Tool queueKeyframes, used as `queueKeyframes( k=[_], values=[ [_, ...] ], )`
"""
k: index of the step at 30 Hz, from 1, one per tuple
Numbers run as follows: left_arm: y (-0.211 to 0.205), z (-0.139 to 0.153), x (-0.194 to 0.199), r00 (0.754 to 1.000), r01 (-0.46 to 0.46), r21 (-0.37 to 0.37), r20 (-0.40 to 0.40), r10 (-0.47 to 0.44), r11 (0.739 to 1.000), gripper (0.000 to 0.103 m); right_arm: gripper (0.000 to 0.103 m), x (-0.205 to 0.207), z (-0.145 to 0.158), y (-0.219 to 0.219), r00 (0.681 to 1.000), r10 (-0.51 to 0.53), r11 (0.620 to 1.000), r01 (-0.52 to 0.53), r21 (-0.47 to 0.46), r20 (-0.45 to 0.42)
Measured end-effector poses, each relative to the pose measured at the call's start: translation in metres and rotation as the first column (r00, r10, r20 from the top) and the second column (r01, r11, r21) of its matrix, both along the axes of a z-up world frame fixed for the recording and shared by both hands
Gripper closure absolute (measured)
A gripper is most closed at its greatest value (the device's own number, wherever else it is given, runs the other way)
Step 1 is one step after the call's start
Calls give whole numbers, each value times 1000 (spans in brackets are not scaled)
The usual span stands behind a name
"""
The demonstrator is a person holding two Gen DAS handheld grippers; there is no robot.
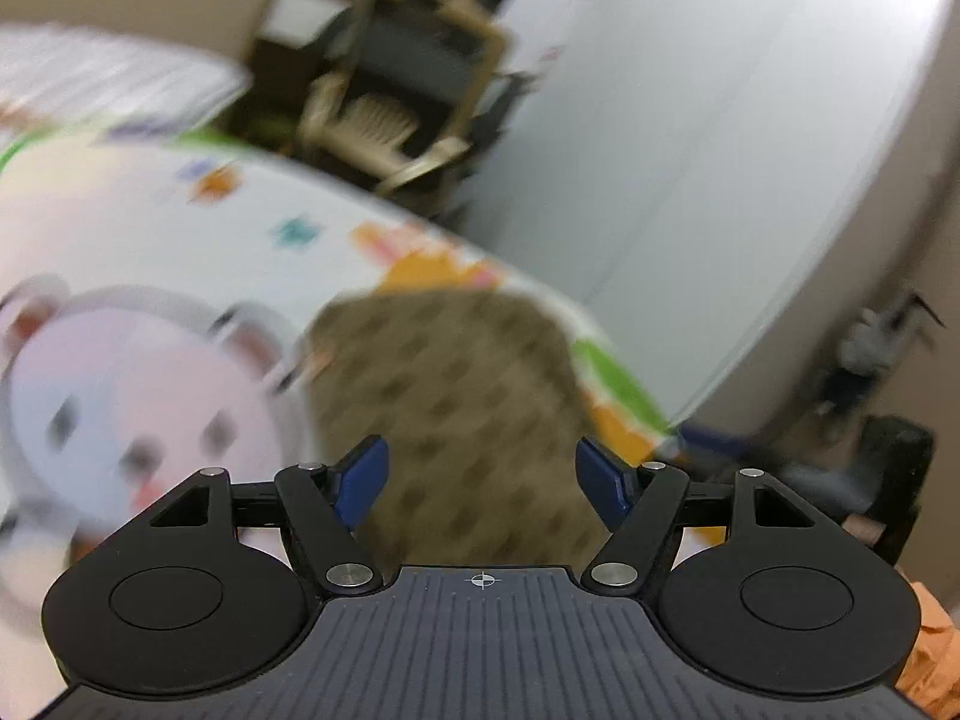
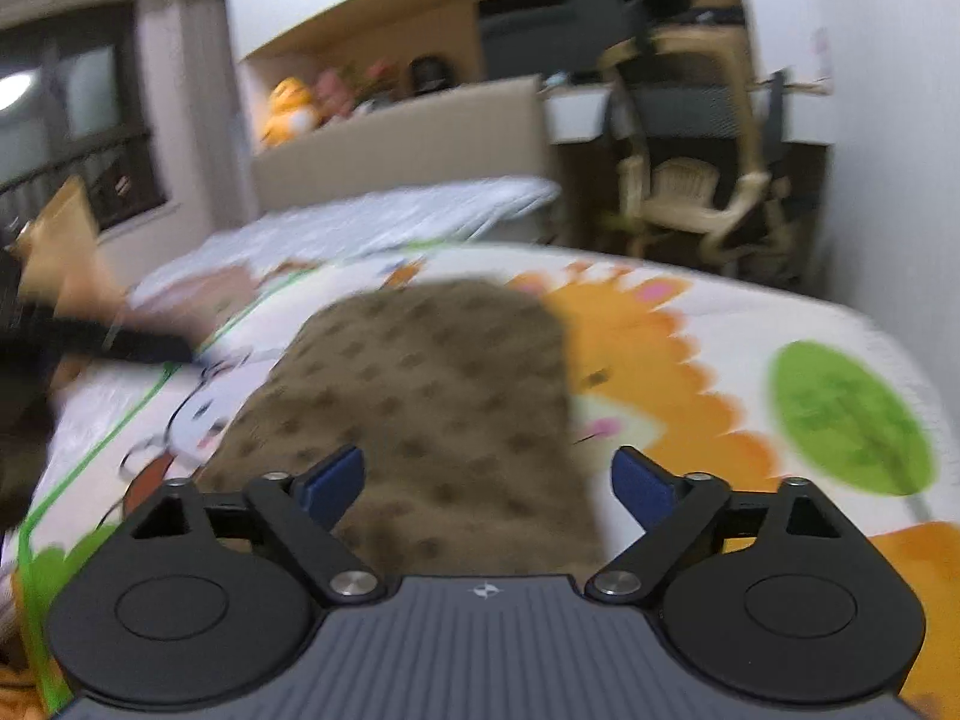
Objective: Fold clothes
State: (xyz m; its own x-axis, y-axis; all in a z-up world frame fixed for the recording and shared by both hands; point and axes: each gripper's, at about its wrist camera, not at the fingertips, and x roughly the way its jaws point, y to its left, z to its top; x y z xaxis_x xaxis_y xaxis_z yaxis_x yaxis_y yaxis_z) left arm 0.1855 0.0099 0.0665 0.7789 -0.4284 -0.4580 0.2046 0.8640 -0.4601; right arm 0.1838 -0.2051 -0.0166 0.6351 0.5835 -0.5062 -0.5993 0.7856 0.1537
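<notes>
A: Where's the brown spotted garment (image 1: 456, 396)?
B: Centre frame, flat on the cartoon-print bed (image 1: 180, 228); left claw (image 1: 480, 483) & right claw (image 2: 489, 483) both apart, nothing btwn pads.
A: Tip?
B: Prob. pinch both near corners evenly; fold away w/o dragging.

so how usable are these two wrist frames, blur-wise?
Left wrist: heavy motion smear over the brown patterned garment and cartoon bedsheet; only the left gripper is sharp. Right wrist: milder smear, garment spots still readable, right gripper crisp. Both show fisheye bending at the edges.
</notes>
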Motion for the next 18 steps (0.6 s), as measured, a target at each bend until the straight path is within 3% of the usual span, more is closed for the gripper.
queueKeyframes(
  k=[4,7,9,10,13,18],
  values=[
    [-17,12,51,996,81,35,24,-81,996,27,15,-12,-11,30,997,77,993,-74,-86,26],
    [-20,0,95,994,89,45,-65,-86,995,27,15,-7,5,25,995,75,995,-71,-65,64],
    [-18,-16,117,987,92,15,-136,-89,996,27,14,5,20,20,994,48,997,-41,-72,99],
    [-16,-26,125,982,93,-8,-167,-93,996,27,13,16,25,21,992,5,993,10,-120,125],
    [-16,-38,137,979,94,-2,-184,-93,996,29,13,58,30,17,973,-118,959,163,-232,197],
    [-23,-40,135,980,127,57,-164,-116,990,29,13,134,27,11,990,-132,982,138,-127,59]
  ],
)
